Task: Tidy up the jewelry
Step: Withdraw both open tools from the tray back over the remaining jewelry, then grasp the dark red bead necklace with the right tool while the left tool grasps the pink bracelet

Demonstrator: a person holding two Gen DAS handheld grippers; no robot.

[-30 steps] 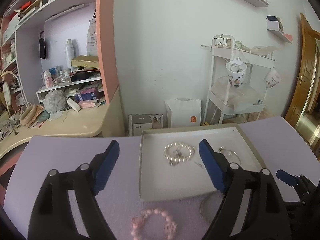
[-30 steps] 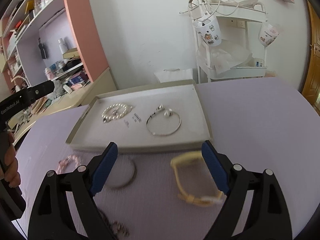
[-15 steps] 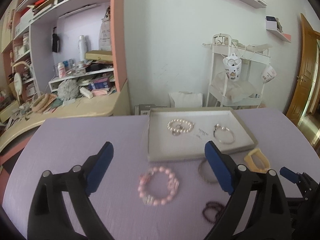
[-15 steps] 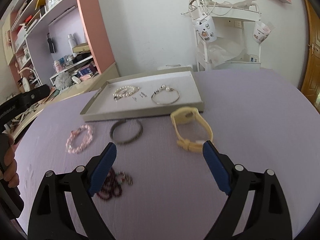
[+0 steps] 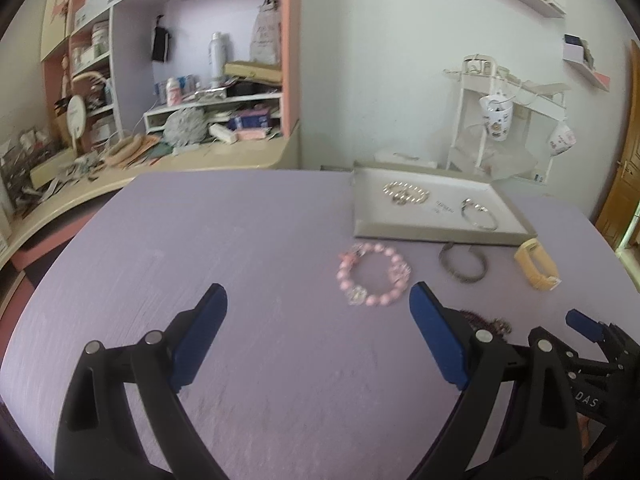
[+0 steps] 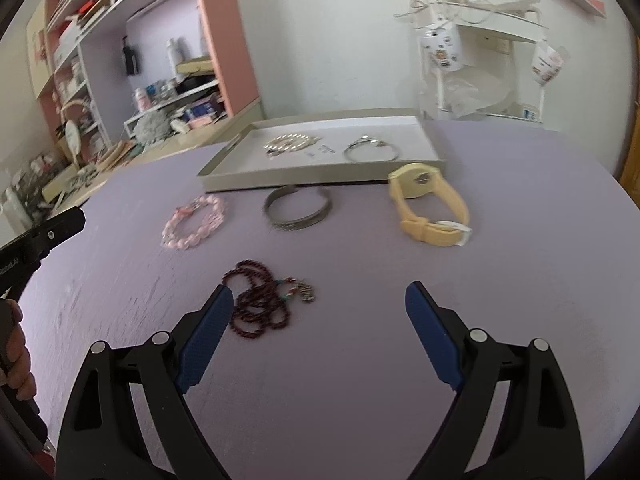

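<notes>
A grey tray (image 6: 240, 178) (image 5: 436, 236) sits at the far side of the purple table, holding a pearl bracelet (image 6: 290, 143) (image 5: 406, 192) and a silver bangle (image 6: 372, 151) (image 5: 480, 216). In front of it lie a pink bead bracelet (image 6: 194, 222) (image 5: 374, 274), a dark metal bangle (image 6: 298, 210) (image 5: 462, 266), a yellow watch (image 6: 430, 210) (image 5: 536, 264) and a dark red bead necklace (image 6: 260, 306). My right gripper (image 6: 318, 300) is open and empty, just short of the necklace. My left gripper (image 5: 318, 300) is open and empty, short of the pink bracelet.
A cluttered desk and shelves (image 5: 192, 128) stand at the back left. A white rack with hanging cups (image 6: 480, 60) stands behind the tray at the right. The purple table (image 6: 520, 240) curves away at its edges.
Both grippers have pulled back and up from the tray. More of the table and the loose jewelry in front of the tray has come into view. Both stay open.
</notes>
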